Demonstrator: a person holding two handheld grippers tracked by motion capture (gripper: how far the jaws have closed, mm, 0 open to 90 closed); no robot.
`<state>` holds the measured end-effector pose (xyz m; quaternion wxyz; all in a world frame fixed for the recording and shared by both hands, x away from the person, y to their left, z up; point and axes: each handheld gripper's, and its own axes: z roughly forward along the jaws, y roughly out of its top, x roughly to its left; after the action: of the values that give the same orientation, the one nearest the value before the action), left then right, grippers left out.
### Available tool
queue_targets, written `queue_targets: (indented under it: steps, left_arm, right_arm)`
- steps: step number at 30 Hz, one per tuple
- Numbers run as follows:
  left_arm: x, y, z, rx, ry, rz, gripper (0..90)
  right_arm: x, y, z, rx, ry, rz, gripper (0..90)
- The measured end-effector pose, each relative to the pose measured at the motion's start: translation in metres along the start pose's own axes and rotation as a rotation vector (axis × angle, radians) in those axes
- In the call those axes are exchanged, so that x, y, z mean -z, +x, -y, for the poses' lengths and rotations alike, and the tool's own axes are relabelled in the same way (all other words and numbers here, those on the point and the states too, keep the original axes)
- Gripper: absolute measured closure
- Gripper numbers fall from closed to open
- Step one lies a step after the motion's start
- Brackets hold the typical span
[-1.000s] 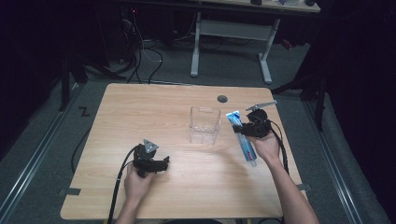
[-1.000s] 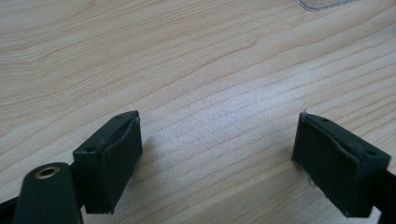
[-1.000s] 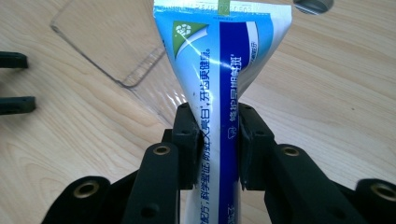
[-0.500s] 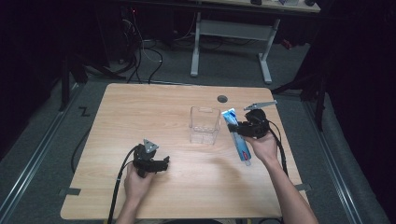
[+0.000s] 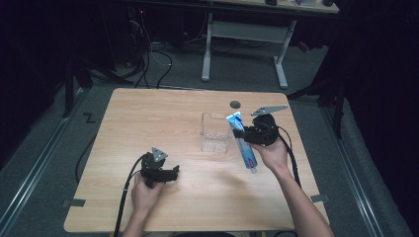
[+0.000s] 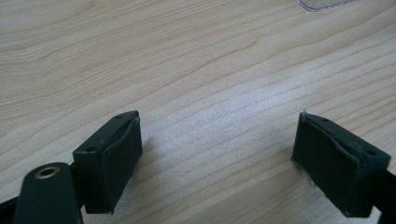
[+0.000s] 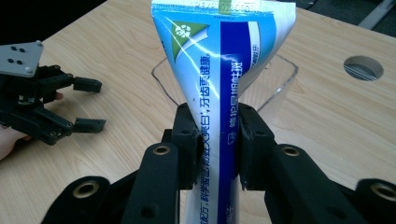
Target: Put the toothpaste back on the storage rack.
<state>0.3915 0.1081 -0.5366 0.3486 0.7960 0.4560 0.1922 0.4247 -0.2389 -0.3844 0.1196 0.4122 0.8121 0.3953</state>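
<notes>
Beside the clear container [image 5: 215,132], the right gripper [image 5: 240,133], clamped on the toothpaste tube [image 5: 243,140], has lifted it higher.

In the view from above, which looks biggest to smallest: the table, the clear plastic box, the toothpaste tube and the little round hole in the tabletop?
1. Table
2. Clear plastic box and toothpaste tube: too alike to rank
3. Round hole

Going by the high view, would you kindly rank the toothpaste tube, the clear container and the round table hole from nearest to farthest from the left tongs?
1. Clear container: up and right of the left tongs, mid-table.
2. Toothpaste tube: farther right, gripped by the right tongs.
3. Round table hole: by the far edge.
</notes>
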Motion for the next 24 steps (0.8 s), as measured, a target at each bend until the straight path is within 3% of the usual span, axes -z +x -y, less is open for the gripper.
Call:
queue_targets:
  steps: [24]
  left_arm:
    - [0.000, 0.000, 0.000, 0.001, -0.001, -0.001, 16.0]
  right_arm:
    - [-0.018, 0.026, -0.026, 0.059, -0.046, -0.059, 72.1]
